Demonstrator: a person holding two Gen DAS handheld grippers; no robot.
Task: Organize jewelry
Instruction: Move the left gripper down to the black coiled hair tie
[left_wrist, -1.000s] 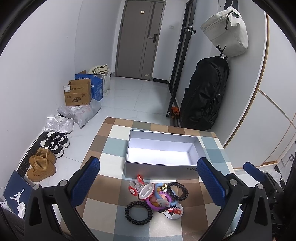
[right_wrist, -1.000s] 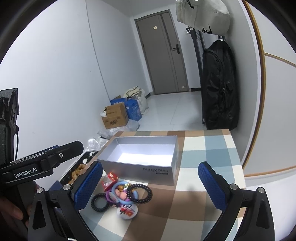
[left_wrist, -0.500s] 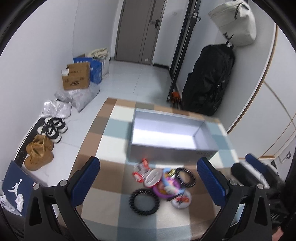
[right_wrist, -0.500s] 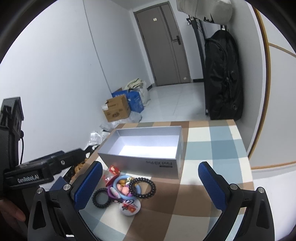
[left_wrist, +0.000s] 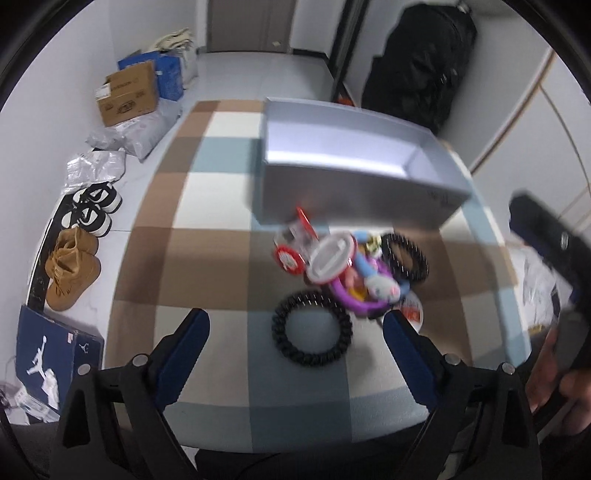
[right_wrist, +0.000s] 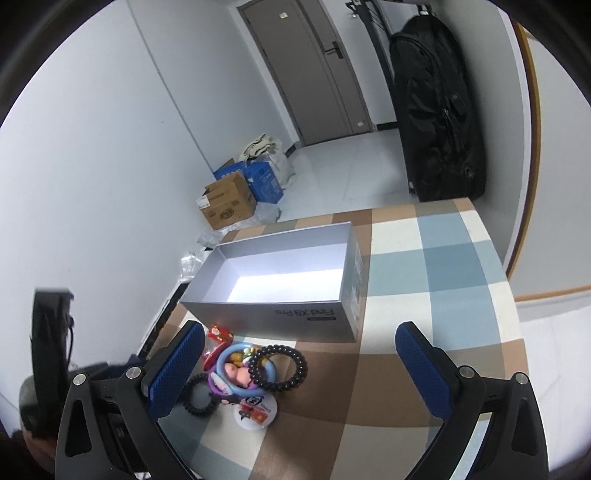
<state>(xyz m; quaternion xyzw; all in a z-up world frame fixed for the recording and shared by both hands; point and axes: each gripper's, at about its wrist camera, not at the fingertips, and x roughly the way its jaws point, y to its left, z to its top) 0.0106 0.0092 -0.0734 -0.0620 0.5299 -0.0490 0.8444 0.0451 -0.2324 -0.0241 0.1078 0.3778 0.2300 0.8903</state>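
A pile of jewelry lies on the checked table just in front of an open silver-grey box (left_wrist: 354, 162) (right_wrist: 280, 280). In the pile are a black spiral hair tie (left_wrist: 312, 332) (right_wrist: 199, 397), a black bead bracelet (left_wrist: 404, 256) (right_wrist: 277, 367), a purple ring (left_wrist: 354, 299), a white round case (left_wrist: 330, 258) and a round badge (right_wrist: 256, 408). My left gripper (left_wrist: 295, 317) points steeply down over the spiral hair tie. Its jaws are closing, still wide, and the pads touch nothing. My right gripper (right_wrist: 299, 328) hovers open to the right of the pile, holding nothing.
The checked tablecloth (right_wrist: 436, 258) ends near the front edge and at the left. On the floor to the left are shoes (left_wrist: 74, 273), cartons (left_wrist: 129, 92) and plastic bags. A black backpack (right_wrist: 436, 110) leans on the far wall. A hand (left_wrist: 554, 373) holds the right gripper.
The left gripper has tipped downward and sunk toward the pile, its fingers now a little closer together. The right gripper has dipped slightly. The jewelry and the box have not moved.
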